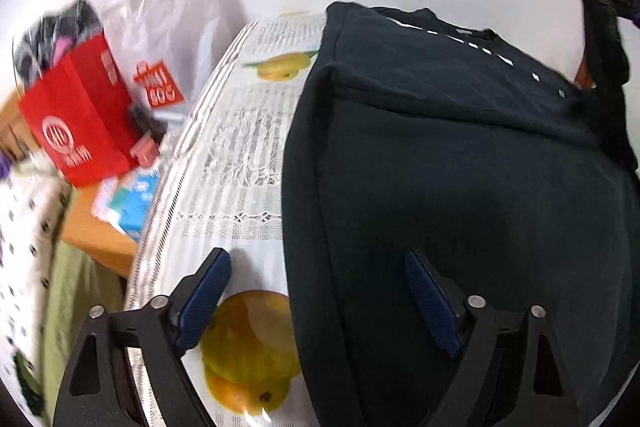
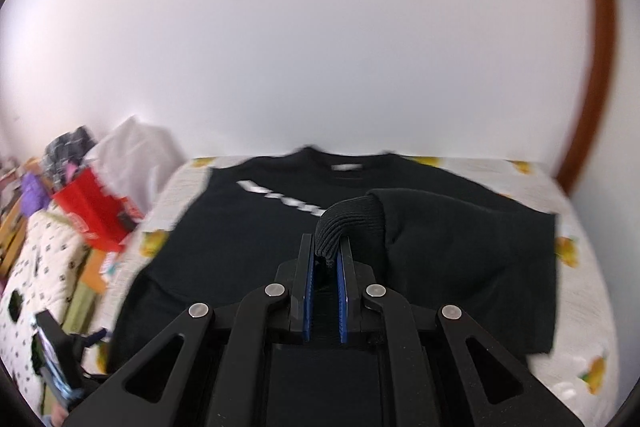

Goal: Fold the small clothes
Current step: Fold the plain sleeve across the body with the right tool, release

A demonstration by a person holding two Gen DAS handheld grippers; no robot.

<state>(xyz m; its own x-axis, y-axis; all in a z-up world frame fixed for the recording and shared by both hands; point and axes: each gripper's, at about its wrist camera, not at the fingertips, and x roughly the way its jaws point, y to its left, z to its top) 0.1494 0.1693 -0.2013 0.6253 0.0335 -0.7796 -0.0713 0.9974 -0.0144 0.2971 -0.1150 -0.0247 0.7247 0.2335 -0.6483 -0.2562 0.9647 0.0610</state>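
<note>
1. Step in hand, my read: sleeve fold. The ribbed cuff [image 2: 347, 223] gets carried across the body of the black sweatshirt [image 2: 256, 239] and laid flat on it
2. Left gripper [image 1: 316, 301], lower centre of the left wrist view: jaws spread wide, nothing between them. One blue pad [image 1: 204, 301] hangs over the fruit-print tablecloth [image 1: 240, 163], the other over dark fabric, and contact there is not clear from the frame
3. It could pin the near left hem so the body doesn't drag
4. Sweatshirt lies spread on the tabletop, centre to right of both views, white chest lettering [image 2: 280, 199] facing up
5. Right gripper [image 2: 325, 263], lower centre of the right wrist view: jaws pressed nearly together, pinching the cuff, sleeve draping off to the right
6. Keep the cuff low and taut, set it down square to the side seam, let go only once it lies flat
7. Red bag [image 1: 80, 123] and clutter sit at the left, off the cloth, out of the way
</note>
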